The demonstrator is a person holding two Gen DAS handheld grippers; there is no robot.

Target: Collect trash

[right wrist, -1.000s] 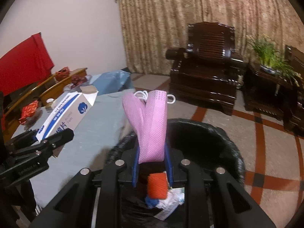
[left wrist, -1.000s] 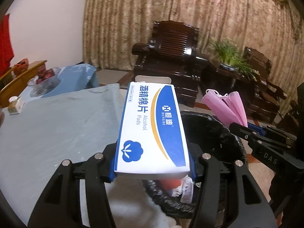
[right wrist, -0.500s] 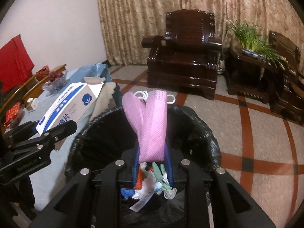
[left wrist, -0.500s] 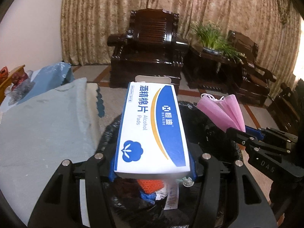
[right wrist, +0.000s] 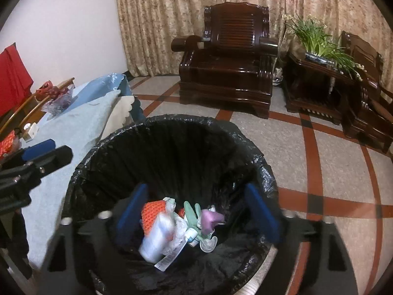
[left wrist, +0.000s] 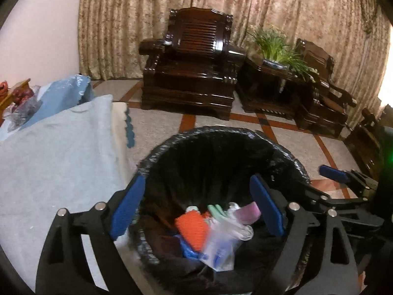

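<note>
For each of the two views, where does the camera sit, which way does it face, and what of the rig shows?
Left wrist: on the left gripper, angled down into the black-lined trash bin; its jaws are opening with nothing between them; the right gripper shows at right.
Right wrist: on the right gripper, tilted down over the bin; jaws opening, empty; the left gripper shows at left.
Shared: bin, trash pile, armchair, plant.

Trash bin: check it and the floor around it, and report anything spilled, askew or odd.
Nothing stands out. The trash bin stands upright with its black liner folded over the rim, and the trash lies inside at the bottom. No litter shows on the tiled floor beside it.
</note>
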